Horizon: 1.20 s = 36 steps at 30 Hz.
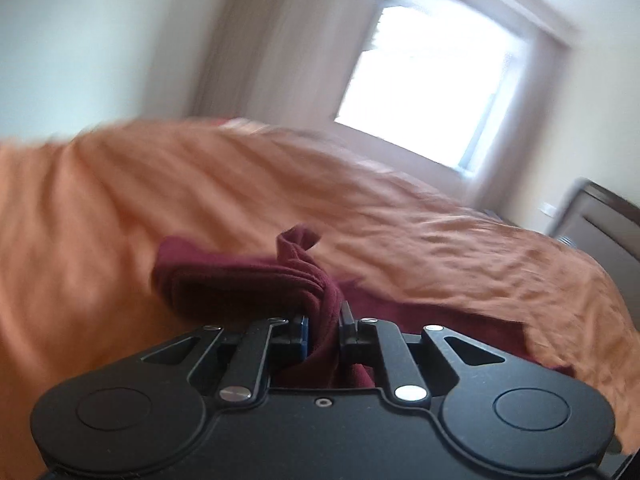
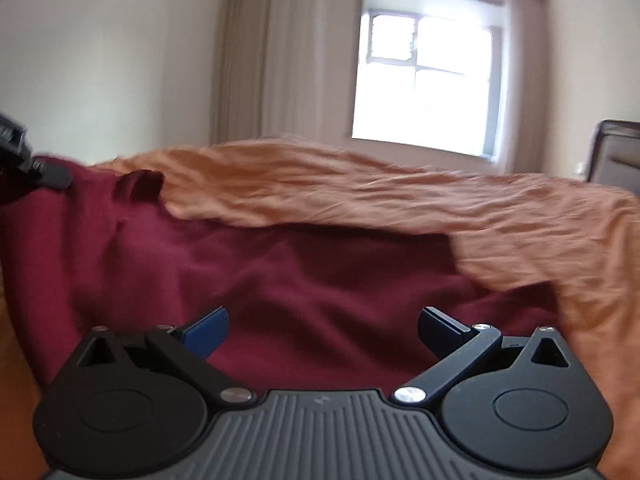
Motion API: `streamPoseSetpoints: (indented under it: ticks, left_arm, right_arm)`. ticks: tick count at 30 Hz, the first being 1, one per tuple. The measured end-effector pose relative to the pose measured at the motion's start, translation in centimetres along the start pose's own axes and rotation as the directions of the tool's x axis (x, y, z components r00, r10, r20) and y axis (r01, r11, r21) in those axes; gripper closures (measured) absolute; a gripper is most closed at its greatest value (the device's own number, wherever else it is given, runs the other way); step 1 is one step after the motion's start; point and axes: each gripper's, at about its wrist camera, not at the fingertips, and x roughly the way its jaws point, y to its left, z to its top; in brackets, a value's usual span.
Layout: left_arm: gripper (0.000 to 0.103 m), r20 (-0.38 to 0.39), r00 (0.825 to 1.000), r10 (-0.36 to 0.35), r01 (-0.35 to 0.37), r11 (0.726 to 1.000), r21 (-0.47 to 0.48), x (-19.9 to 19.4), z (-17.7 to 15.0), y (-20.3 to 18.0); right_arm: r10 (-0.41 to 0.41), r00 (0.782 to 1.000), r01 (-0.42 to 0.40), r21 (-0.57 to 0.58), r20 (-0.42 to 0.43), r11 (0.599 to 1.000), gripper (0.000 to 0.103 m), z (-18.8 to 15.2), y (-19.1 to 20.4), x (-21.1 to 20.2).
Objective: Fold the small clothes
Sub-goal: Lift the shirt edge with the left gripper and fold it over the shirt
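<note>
A dark red garment (image 2: 280, 276) lies spread on an orange bedspread (image 2: 360, 188). In the left wrist view my left gripper (image 1: 323, 322) is shut on a bunched fold of the dark red garment (image 1: 256, 276), which rises between the fingers and drapes to the left. In the right wrist view my right gripper (image 2: 323, 330) stands open just above the cloth, nothing between its fingers. The left gripper (image 2: 24, 160) shows at the far left edge of that view, at the garment's far corner. The left wrist view is blurred.
The orange bedspread (image 1: 440, 240) covers a bed that fills both views. Behind it are a bright window (image 2: 428, 80), beige curtains (image 2: 264, 60) and pale walls. A dark headboard (image 2: 616, 152) stands at the right edge.
</note>
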Motion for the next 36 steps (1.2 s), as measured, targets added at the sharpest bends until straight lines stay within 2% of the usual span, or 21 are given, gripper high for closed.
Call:
streamPoseSetpoints:
  ticks: [2, 4, 7, 9, 11, 14, 16, 17, 19, 22, 26, 29, 31, 35, 36]
  left_arm:
    - [0.090, 0.011, 0.998, -0.057, 0.056, 0.993, 0.100, 0.0, 0.7, -2.5]
    - [0.090, 0.008, 0.993, -0.119, 0.115, 0.976, 0.183, 0.2, 1.1, -5.4]
    - [0.090, -0.026, 0.973, -0.229, 0.229, 0.943, 0.241, 0.8, 0.8, -9.5]
    - [0.090, -0.072, 0.953, -0.295, 0.303, 0.911, 0.280, 1.4, -0.2, -12.4]
    - [0.091, -0.135, 0.932, -0.336, 0.362, 0.862, 0.355, 2.0, -1.9, -15.5]
    - [0.090, -0.263, 0.902, -0.342, 0.430, 0.769, 0.473, 2.8, -5.5, -19.6]
    - [0.086, -0.333, 0.892, -0.306, 0.444, 0.734, 0.515, 3.2, -7.9, -21.0]
    - [0.085, -0.346, 0.895, -0.282, 0.435, 0.728, 0.531, 3.3, -8.8, -21.5]
    - [0.081, -0.352, 0.897, -0.268, 0.427, 0.729, 0.534, 3.1, -9.9, -21.1]
    - [0.073, -0.386, 0.872, -0.301, 0.463, 0.762, 0.453, 3.1, -9.9, -20.3]
    - [0.067, -0.398, 0.857, -0.327, 0.482, 0.781, 0.396, 2.9, -9.8, -19.6]
    - [0.053, -0.403, 0.844, -0.354, 0.500, 0.791, 0.352, 2.6, -9.5, -19.4]
    - [0.035, -0.404, 0.839, -0.365, 0.503, 0.803, 0.319, 2.2, -9.5, -19.2]
    - [0.029, -0.411, 0.834, -0.368, 0.497, 0.825, 0.270, 1.4, -9.5, -18.2]
    - [0.022, -0.412, 0.833, -0.370, 0.497, 0.826, 0.264, 1.1, -9.5, -17.8]
  right_arm:
    - [-0.034, 0.999, 0.033, -0.021, -0.023, 0.999, 0.000, -0.2, -1.4, -1.8]
    - [-0.105, 0.992, 0.102, -0.047, -0.070, 0.994, 0.000, -0.6, -2.5, -3.4]
    - [-0.210, 0.973, 0.205, -0.068, -0.093, 0.976, 0.000, -1.8, -4.0, -6.1]
    - [-0.253, 0.962, 0.247, -0.067, -0.106, 0.967, 0.000, -3.0, -5.0, -7.9]
    - [-0.281, 0.950, 0.277, -0.053, -0.132, 0.960, 0.000, -4.2, -6.0, -9.4]
    - [-0.325, 0.931, 0.322, -0.045, -0.166, 0.946, 0.000, -6.0, -7.3, -11.4]
    - [-0.348, 0.920, 0.348, -0.035, -0.181, 0.937, 0.000, -6.9, -8.1, -12.3]
    - [-0.356, 0.915, 0.359, -0.022, -0.191, 0.933, 0.000, -7.2, -8.5, -12.7]
    - [-0.367, 0.908, 0.377, 0.013, -0.204, 0.926, 0.000, -7.9, -9.4, -13.3]
    - [-0.370, 0.904, 0.391, 0.065, -0.212, 0.918, 0.000, -8.7, -10.2, -14.0]
    - [-0.370, 0.901, 0.400, 0.102, -0.228, 0.911, 0.000, -9.4, -10.9, -14.0]
    - [-0.373, 0.900, 0.404, 0.108, -0.227, 0.908, 0.000, -9.4, -11.0, -14.0]
    - [-0.373, 0.900, 0.404, 0.110, -0.227, 0.908, 0.000, -9.4, -11.0, -14.1]
    - [-0.377, 0.896, 0.409, 0.106, -0.235, 0.906, 0.000, -9.4, -10.8, -14.0]
    - [-0.378, 0.895, 0.411, 0.107, -0.239, 0.906, 0.000, -9.4, -10.8, -13.9]
